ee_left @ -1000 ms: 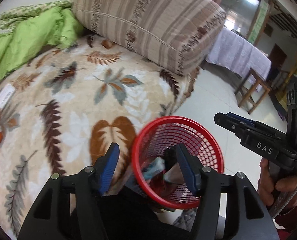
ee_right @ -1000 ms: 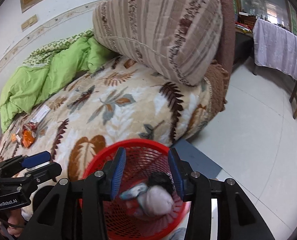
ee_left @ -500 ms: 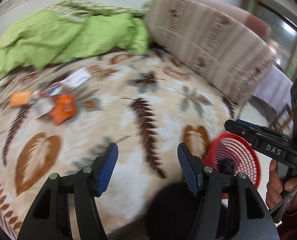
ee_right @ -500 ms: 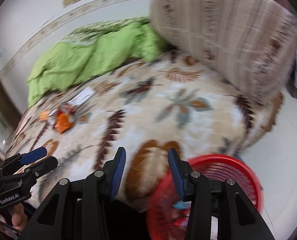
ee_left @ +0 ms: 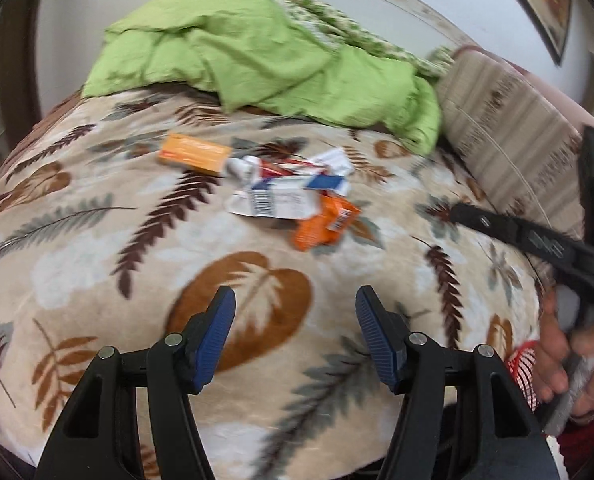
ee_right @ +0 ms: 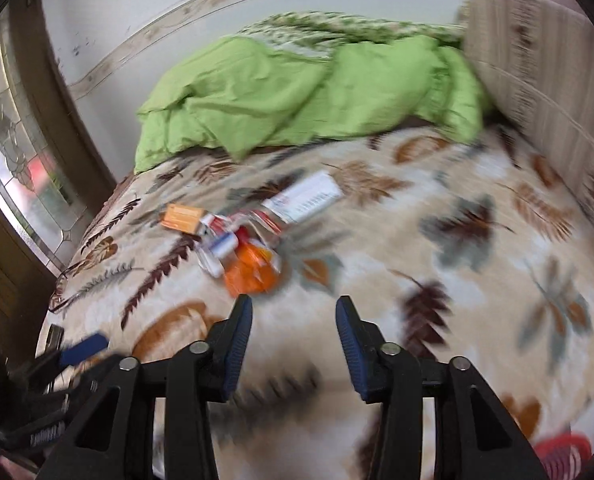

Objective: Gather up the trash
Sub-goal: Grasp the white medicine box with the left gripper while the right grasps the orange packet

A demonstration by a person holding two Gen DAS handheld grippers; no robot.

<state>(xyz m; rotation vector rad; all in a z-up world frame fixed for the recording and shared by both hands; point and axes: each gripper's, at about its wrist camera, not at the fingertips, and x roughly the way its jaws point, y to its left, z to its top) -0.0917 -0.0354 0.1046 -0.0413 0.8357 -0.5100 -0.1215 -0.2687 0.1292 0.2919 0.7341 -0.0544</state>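
We are holding the left gripper (ee_left: 295, 334) above the leaf-patterned blanket (ee_left: 97, 248), its blue-padded jaws spread wide with nothing between them. The right gripper (ee_right: 294, 340) is standing open in the same way and is gripping nothing.

The trash is lying in a loose pile on the blanket, ahead of both tools and well apart from their fingertips. In the left wrist view we are seeing an orange box (ee_left: 195, 153) at the far left of the pile, a crumpled white wrapper with a barcode (ee_left: 271, 200) in the middle, and an orange packet (ee_left: 323, 222) nearest the gripper, slightly right of centre. In the right wrist view the same pile is sitting ahead and to the left of the open jaws, the orange packet (ee_right: 251, 270) closest, just beyond the left fingertip, though motion blur is smearing the details.

A green quilt (ee_left: 265, 52) is bunching up behind the pile. The red mesh basket (ee_left: 523, 372) is showing only as a sliver at the lower right, beside the hand (ee_left: 569, 364) gripping the other tool.
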